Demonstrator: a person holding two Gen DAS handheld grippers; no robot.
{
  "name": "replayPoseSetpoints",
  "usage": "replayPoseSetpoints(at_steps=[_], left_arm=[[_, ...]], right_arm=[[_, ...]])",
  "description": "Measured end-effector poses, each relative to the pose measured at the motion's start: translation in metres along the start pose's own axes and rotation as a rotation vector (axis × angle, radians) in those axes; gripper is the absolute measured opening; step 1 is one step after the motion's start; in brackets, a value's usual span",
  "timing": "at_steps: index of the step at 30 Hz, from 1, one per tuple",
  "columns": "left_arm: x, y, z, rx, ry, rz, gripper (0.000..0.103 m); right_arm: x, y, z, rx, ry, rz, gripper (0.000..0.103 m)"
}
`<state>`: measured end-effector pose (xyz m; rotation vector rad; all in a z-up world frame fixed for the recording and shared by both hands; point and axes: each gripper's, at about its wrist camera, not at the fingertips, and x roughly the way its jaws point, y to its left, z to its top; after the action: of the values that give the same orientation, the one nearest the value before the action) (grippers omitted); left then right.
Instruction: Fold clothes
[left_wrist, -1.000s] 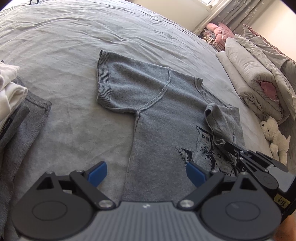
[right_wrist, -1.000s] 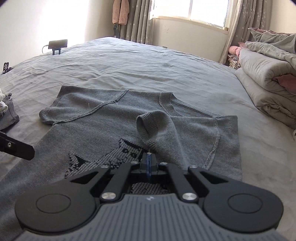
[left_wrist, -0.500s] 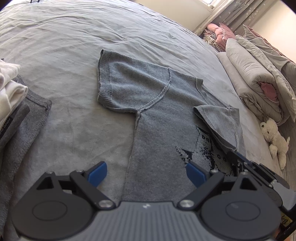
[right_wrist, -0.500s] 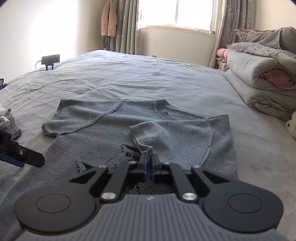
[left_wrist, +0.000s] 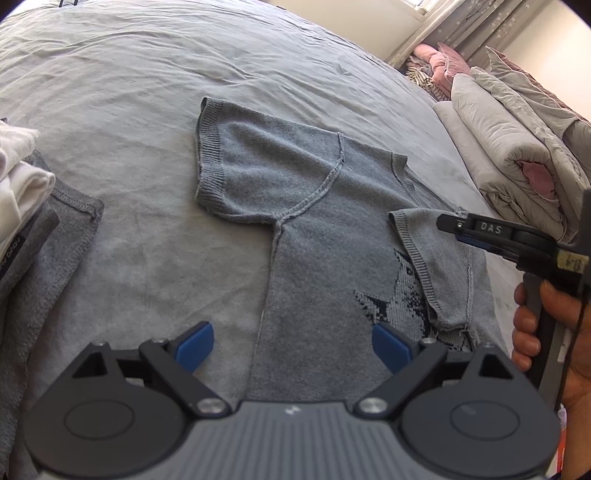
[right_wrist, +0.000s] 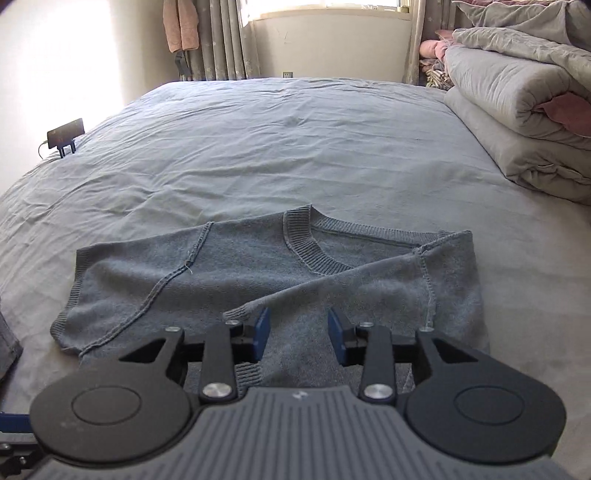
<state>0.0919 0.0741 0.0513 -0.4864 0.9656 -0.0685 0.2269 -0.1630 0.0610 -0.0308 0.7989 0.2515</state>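
A grey knit short-sleeve sweater (left_wrist: 314, 229) with a dark pattern on its front lies flat on the bed; it also shows in the right wrist view (right_wrist: 258, 269). Its right sleeve (left_wrist: 432, 254) is folded inward over the body, its left sleeve (left_wrist: 229, 166) is spread out. My left gripper (left_wrist: 293, 341) is open and empty above the sweater's lower part. My right gripper (right_wrist: 299, 332) is open and empty just above the folded sleeve (right_wrist: 351, 291); it also shows from the side in the left wrist view (left_wrist: 452, 225).
A stack of folded white and grey clothes (left_wrist: 26, 221) lies at the left. Rolled quilts (right_wrist: 517, 122) lie along the bed's right side. A phone on a stand (right_wrist: 66, 134) is at the far left edge. The grey bed sheet (right_wrist: 277, 147) stretches beyond the sweater.
My right gripper let go of the folded sleeve, opened, and rose and moved forward over it. The sleeve now lies flat on the sweater's body. My left gripper stayed still.
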Motion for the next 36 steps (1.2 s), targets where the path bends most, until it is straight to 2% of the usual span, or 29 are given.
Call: replayPoseSetpoints(at_steps=[6,7,8,9,15,20,22,29,31,32,34,35,36], left_arm=[[0.001,0.005,0.003,-0.012,0.004,-0.001,0.093],[0.002,0.006,0.004,-0.014,0.006,-0.003,0.093],[0.002,0.006,0.004,-0.016,0.008,-0.004,0.093],[0.002,0.006,0.004,-0.016,0.007,-0.004,0.093],[0.003,0.003,0.002,-0.004,0.007,0.004,0.094],[0.005,-0.003,-0.001,0.028,0.005,0.017,0.094],[0.006,-0.004,-0.002,0.035,0.005,0.019,0.094],[0.006,-0.003,-0.002,0.041,0.006,0.018,0.095],[0.005,-0.003,-0.002,0.04,0.007,0.016,0.095],[0.005,-0.002,-0.002,0.036,0.008,0.015,0.095],[0.004,-0.001,-0.001,0.028,0.009,0.011,0.095],[0.004,-0.001,-0.001,0.025,0.009,0.01,0.095],[0.004,-0.001,-0.001,0.023,0.009,0.01,0.095]], right_arm=[[0.044,0.001,0.003,-0.009,0.061,-0.042,0.039],[0.046,0.002,0.0,-0.027,0.059,-0.054,0.034],[0.044,0.003,-0.001,-0.039,0.051,-0.063,0.01],[0.041,0.0,0.001,-0.028,0.036,-0.067,0.002],[0.008,-0.028,0.014,0.081,-0.152,-0.121,0.002],[0.009,-0.04,0.025,0.146,-0.238,-0.148,0.001],[0.014,-0.041,0.03,0.157,-0.246,-0.157,0.001],[0.052,-0.045,0.03,0.117,-0.148,-0.248,0.002],[0.051,-0.049,0.026,0.129,-0.126,-0.257,0.006],[0.049,-0.051,0.025,0.132,-0.124,-0.252,0.014],[0.032,-0.053,0.024,0.13,-0.161,-0.235,0.024],[0.022,-0.053,0.024,0.134,-0.187,-0.212,0.045],[0.014,-0.053,0.025,0.139,-0.205,-0.175,0.058]])
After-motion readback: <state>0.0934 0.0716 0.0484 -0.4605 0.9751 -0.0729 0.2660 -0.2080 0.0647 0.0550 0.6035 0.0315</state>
